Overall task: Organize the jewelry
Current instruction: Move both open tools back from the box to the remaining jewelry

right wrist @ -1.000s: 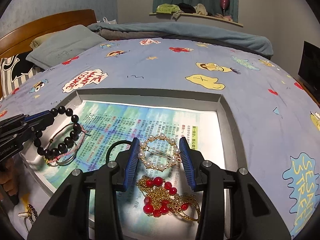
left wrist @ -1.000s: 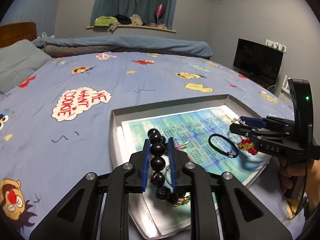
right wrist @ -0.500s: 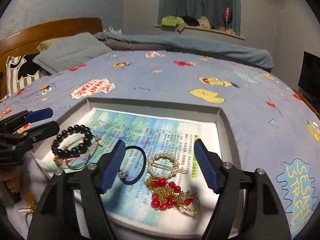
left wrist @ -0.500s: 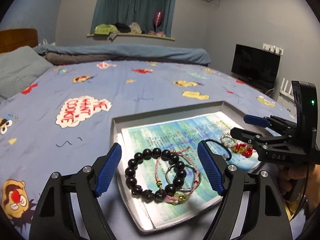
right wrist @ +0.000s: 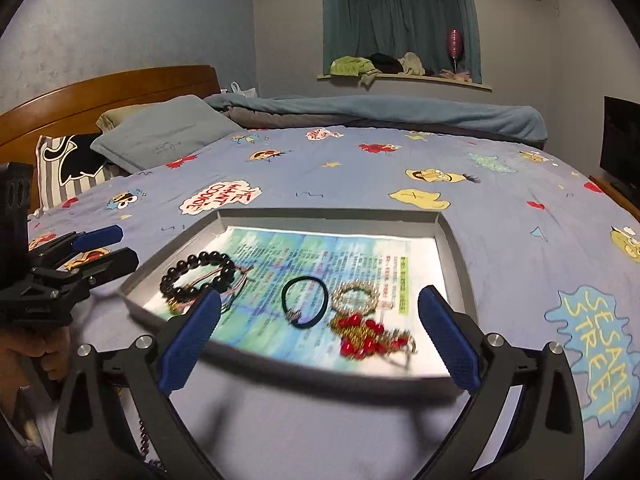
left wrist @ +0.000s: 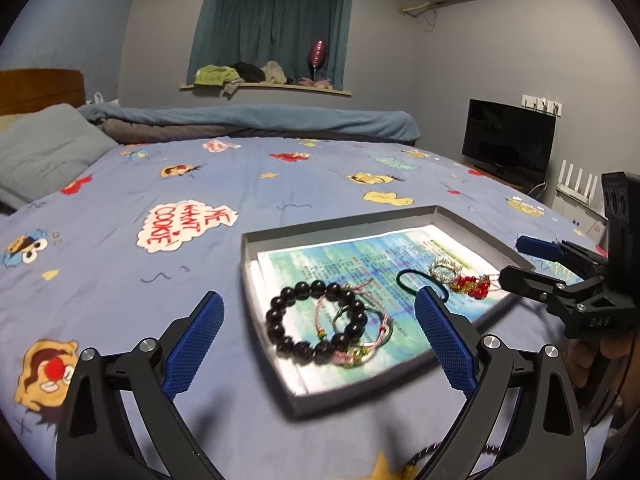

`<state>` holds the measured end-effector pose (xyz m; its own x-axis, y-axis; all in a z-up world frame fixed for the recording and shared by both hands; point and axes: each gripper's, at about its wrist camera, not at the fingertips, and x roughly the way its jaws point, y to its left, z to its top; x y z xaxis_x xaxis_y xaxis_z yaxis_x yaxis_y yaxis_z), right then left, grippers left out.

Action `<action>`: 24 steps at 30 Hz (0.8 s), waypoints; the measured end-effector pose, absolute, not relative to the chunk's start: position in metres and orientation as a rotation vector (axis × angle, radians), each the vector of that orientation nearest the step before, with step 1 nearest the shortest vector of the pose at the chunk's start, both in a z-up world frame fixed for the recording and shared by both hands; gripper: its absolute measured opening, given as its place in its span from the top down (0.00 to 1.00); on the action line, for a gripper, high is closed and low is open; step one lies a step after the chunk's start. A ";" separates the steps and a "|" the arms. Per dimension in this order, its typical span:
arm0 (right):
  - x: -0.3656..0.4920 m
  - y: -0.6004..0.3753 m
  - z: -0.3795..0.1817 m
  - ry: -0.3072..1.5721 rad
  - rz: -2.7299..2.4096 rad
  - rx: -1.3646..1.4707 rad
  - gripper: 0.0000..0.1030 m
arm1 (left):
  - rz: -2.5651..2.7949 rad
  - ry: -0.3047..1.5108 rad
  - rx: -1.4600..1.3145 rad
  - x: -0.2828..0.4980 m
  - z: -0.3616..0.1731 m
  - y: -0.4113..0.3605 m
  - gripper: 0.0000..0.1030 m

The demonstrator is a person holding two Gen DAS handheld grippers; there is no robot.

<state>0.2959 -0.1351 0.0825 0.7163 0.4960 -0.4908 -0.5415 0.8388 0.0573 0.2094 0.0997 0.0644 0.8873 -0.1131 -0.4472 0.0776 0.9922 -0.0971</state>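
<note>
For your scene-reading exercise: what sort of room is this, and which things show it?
Most likely a home bedroom: a large bed under a cartoon-print sheet, a pillow against a wooden headboard, and a curtained window.

Your right gripper (right wrist: 318, 340) hangs wide open before the tray (right wrist: 456, 248), where the black hair tie (right wrist: 305, 300) lies beside the pearl ring (right wrist: 356, 298).
</note>
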 end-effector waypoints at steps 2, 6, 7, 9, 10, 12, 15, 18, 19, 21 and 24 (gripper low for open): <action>0.287 -0.138 0.082 0.503 0.573 -0.081 0.06 | -0.092 0.486 -0.085 0.205 0.062 0.104 0.07; 0.270 -0.145 0.081 0.496 0.588 -0.029 0.06 | -0.074 0.480 -0.090 0.191 0.060 0.116 0.07; 0.267 -0.146 0.081 0.494 0.591 -0.027 0.06 | -0.069 0.478 -0.092 0.188 0.060 0.119 0.07; 0.260 -0.147 0.080 0.491 0.591 -0.035 0.06 | -0.054 0.476 -0.099 0.181 0.058 0.125 0.07; 0.257 -0.148 0.080 0.490 0.593 -0.037 0.06 | -0.049 0.478 -0.103 0.177 0.057 0.127 0.07; 0.252 -0.151 0.078 0.495 0.618 -0.021 0.06 | -0.041 0.482 -0.111 0.169 0.055 0.131 0.07; 0.249 -0.155 0.072 0.540 0.639 0.020 0.06 | -0.040 0.480 -0.112 0.154 0.053 0.132 0.07; 0.243 -0.158 0.066 0.559 0.641 0.044 0.06 | -0.055 0.475 -0.112 0.137 0.051 0.131 0.07; 0.241 -0.158 0.065 0.561 0.638 0.044 0.06 | -0.058 0.476 -0.110 0.132 0.049 0.129 0.07; 0.235 -0.159 0.064 0.551 0.635 0.041 0.06 | -0.074 0.486 -0.101 0.122 0.045 0.126 0.07; 0.227 -0.162 0.061 0.547 0.634 0.034 0.06 | -0.091 0.494 -0.069 0.112 0.041 0.118 0.07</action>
